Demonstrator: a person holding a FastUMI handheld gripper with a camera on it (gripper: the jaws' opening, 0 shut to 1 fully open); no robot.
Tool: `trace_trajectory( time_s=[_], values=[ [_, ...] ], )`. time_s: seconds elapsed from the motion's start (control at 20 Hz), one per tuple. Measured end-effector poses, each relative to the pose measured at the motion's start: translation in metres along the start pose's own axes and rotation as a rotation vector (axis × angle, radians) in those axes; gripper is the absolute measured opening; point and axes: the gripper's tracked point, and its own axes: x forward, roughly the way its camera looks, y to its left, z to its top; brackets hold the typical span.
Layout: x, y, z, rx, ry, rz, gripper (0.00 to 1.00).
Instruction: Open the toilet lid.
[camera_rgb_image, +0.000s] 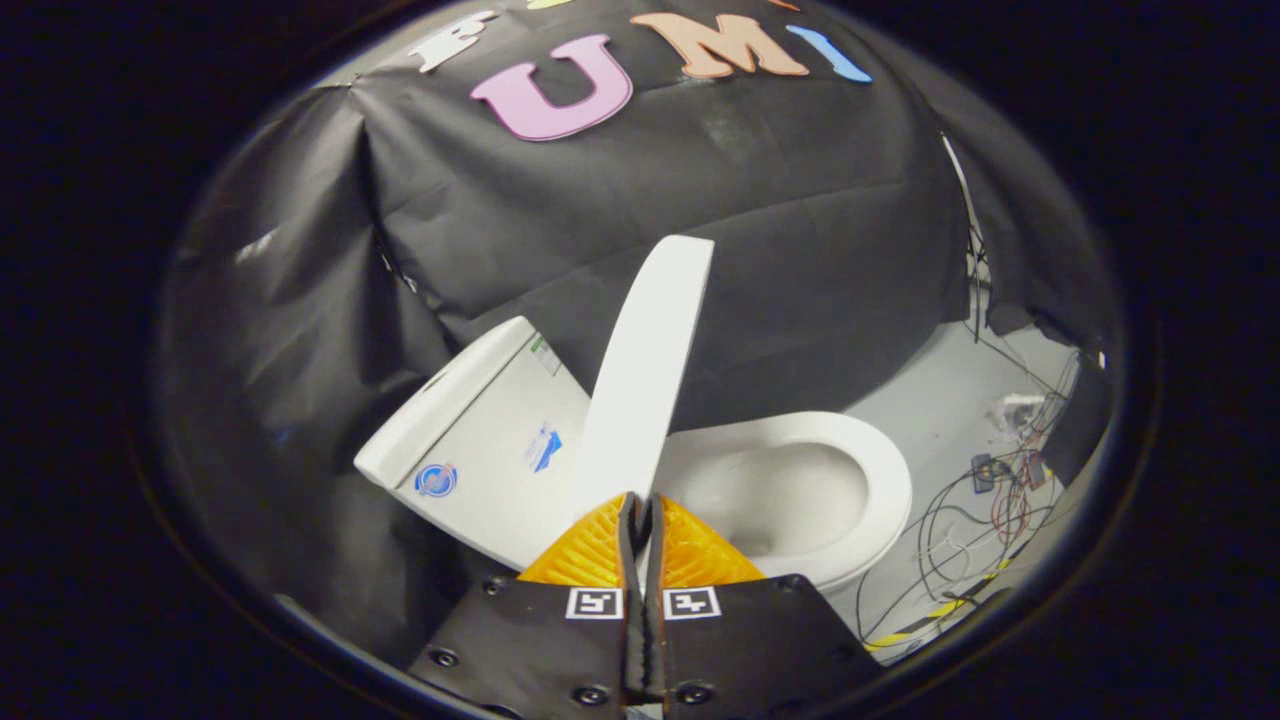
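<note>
The white toilet lid is raised and stands nearly upright, seen edge-on between the tank and the open seat and bowl. My gripper is at the lid's near edge, its two orange fingers pressed together with a thin strip of the lid's rim pinched between them. The lid rises away from the fingertips toward the black cloth wall. The bowl lies open just right of the fingers, and the whole scene looks tilted.
A tangle of wires and small electronic parts lies on the pale floor to the right of the bowl. Black cloth walls close in behind and left of the toilet.
</note>
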Motion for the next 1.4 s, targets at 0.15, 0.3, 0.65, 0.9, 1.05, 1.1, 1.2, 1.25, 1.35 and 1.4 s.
trace_trajectory(
  time_s=[0.15,0.3,0.65,0.9,1.05,1.1,1.2,1.25,1.35,1.4],
  values=[
    [-0.001,-0.001,0.002,-0.035,-0.005,-0.003,0.01],
    [0.000,0.003,0.004,-0.017,-0.018,0.004,0.01],
    [0.003,-0.007,0.010,-0.154,-0.057,-0.043,0.01],
    [0.006,-0.003,0.017,-0.192,-0.090,-0.025,0.01],
    [0.007,0.002,0.018,-0.186,-0.099,-0.008,0.01],
    [0.007,0.004,0.019,-0.172,-0.103,-0.002,0.01],
    [0.008,0.010,0.020,-0.161,-0.118,-0.003,0.01],
    [0.010,0.009,0.021,-0.176,-0.129,-0.011,0.01],
    [0.011,0.004,0.024,-0.217,-0.146,-0.025,0.01],
    [0.012,0.003,0.027,-0.246,-0.159,-0.033,0.01]
  ],
)
